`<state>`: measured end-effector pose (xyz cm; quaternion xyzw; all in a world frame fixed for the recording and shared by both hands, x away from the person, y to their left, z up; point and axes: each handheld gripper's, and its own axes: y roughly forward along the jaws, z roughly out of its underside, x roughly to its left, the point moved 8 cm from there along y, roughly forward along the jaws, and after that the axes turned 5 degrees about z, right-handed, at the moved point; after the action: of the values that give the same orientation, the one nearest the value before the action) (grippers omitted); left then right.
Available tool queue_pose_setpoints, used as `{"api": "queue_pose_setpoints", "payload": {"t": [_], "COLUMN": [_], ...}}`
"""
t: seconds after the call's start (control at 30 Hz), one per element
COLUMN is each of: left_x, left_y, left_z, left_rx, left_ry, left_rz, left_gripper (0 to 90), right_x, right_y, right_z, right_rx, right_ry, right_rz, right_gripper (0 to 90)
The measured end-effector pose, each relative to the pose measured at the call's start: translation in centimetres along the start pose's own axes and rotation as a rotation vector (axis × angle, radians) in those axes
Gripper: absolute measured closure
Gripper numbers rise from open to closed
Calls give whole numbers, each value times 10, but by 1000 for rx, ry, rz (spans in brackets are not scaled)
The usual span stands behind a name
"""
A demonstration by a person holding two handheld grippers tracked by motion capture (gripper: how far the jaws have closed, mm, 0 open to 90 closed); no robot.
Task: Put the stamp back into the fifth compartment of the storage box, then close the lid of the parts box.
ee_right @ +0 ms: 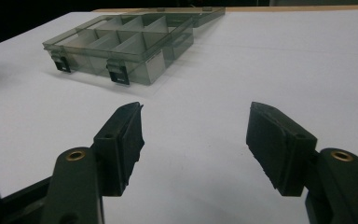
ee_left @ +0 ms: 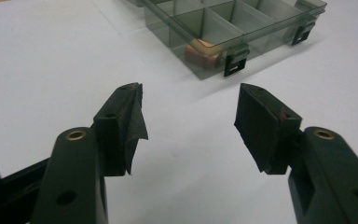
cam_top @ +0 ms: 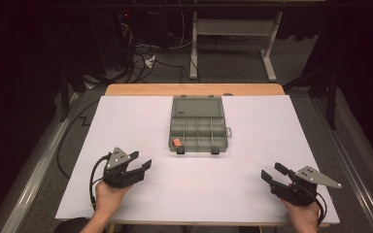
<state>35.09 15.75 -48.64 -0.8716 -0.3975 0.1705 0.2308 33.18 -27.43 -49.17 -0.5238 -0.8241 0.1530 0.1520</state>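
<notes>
A white sheet covers the desk, whose wooden edge shows at the far side. Beyond it the room is dark, with grey floor, tangled cables and a white frame. No writing can be read. An open grey box lies at the middle of the desk, an orange piece in its near left compartment. The left tool and right tool hover near the front edge, well apart from the box, jaws wide, holding nothing.
</notes>
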Motion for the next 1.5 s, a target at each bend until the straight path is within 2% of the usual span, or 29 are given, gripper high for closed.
{"api": "queue_pose_setpoints", "payload": {"t": [0.23, 0.37, 0.67, 0.8, 1.03, 1.13, 1.27, 1.37, 1.5], "left_x": [10, 16, 12, 10, 15, 16, 17, 17, 19], "left_y": [-9, -14, -15, -16, -14, -12, -11, -11, -10], "left_z": [11, 13, 16, 18, 20, 20, 20, 20, 19], "left_rx": [1, -27, -22, -24, -14, -3, 3, 3, -3], "left_ry": [-20, -44, 4, -1, -27, -22, -22, -18, -29], "left_rz": [-14, -21, -45, -39, -28, -30, -25, -25, -23], "left_gripper": [414, 412, 410, 409, 409, 409, 409, 409, 409], "right_x": [-1, -3, -2, 0, 5, 5, 8, 12, 21], "right_y": [-1, 0, -2, -3, -5, -5, 1, 7, 14], "right_z": [0, 0, -2, -6, -11, -15, -16, -15, -17], "right_rx": [-5, -2, -23, -49, -73, -81, -54, -26, -3], "right_ry": [13, 25, 23, 23, -9, -13, -7, -25, -13], "right_rz": [9, 22, 36, 25, 15, 15, 13, 11, -15], "right_gripper": [363, 363, 361, 356, 354, 353, 354, 384, 406]}}
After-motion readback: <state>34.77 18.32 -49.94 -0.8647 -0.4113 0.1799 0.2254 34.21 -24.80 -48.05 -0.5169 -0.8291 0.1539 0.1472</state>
